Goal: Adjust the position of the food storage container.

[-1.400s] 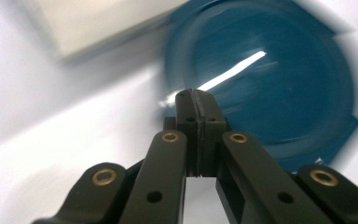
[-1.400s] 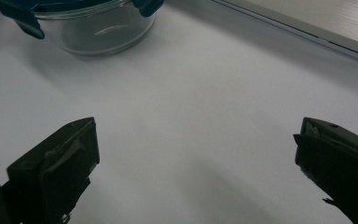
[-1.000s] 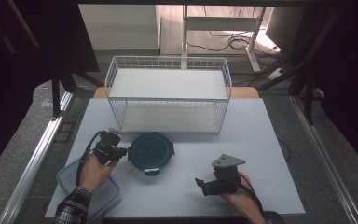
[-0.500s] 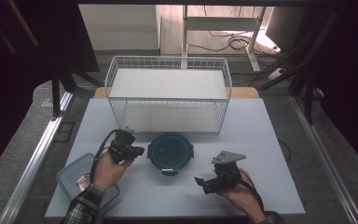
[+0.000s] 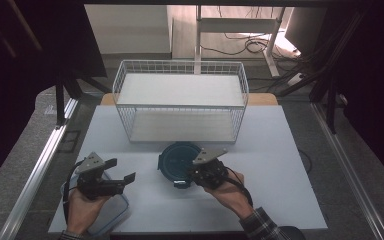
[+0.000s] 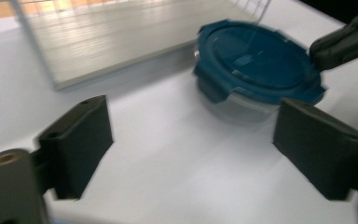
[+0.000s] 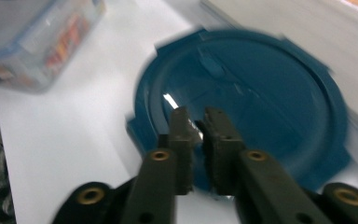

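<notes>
Right gripper (image 5: 184, 183) pinches the round container (image 5: 180, 161) lid rim
Its jaws have just closed there; left gripper (image 5: 121, 172), jaws just opened wide, holds nothing near the table's (image 5: 280, 150) front-left corner

Left gripper (image 5: 122, 172) agape, right gripper (image 5: 181, 183) pinched.

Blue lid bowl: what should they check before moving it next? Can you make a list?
1. Right tongs have just been closing on the blue lid rim: ok, rim between the pads.
2. Left tongs have just been opening, nothing between them: ok.
3. Lid sits flat on the round container: ok.
4. Lid flaps all snapped down: cannot tell, blurred.
5. Wire basket stands apart behind the container: ok.
6. Clear box is off to the side: ok.
</notes>
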Motion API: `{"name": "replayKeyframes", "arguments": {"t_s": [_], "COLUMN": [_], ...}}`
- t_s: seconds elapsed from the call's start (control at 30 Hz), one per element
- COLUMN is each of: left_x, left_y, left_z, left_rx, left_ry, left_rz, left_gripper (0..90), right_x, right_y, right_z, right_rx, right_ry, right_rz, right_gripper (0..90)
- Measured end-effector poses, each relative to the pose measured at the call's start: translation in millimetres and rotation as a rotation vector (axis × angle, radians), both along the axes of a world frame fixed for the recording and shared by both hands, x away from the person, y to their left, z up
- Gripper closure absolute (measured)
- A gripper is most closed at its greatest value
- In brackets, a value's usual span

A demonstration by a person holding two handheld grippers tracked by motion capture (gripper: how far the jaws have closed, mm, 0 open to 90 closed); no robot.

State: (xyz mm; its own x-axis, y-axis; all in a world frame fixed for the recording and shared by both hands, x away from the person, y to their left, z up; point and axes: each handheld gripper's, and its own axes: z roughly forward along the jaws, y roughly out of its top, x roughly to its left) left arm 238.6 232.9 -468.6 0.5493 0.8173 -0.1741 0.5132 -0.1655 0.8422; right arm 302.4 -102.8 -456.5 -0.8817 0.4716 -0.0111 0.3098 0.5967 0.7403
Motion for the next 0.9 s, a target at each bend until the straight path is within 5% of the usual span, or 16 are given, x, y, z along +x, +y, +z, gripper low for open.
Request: {"name": "replayKeyframes", "arguments": {"t_s": [0.07,0.43,0.6,0.9], "left_x": [-3.6,-7.5,-7.8,-10.4], "left_y": [2.9,17.6,27.0,31.2], "left_z": [-1.0,2.0,1.6,3.5], "left_rx": [0.016,-0.043,-0.081,-0.076], "left_ry": [-0.011,-0.042,-0.038,-0.049], "left_rz": [0.023,0.062,0.082,0.091], "left_gripper": [11.0,9.8,10.0,10.1], "right_x": [3.5,41.9,47.5,49.3], "right_y": [9.2,91.6,125.2,127.1], "right_z": [0.3,-7.7,-20.9,-21.1], "right_rx": [0.003,-0.006,-0.141,-0.211], "right_ry": [0.006,0.077,0.064,0.062], "right_rz": [0.019,0.055,0.079,0.068], "right_gripper": [85.6,89.3,89.4,90.0]}}
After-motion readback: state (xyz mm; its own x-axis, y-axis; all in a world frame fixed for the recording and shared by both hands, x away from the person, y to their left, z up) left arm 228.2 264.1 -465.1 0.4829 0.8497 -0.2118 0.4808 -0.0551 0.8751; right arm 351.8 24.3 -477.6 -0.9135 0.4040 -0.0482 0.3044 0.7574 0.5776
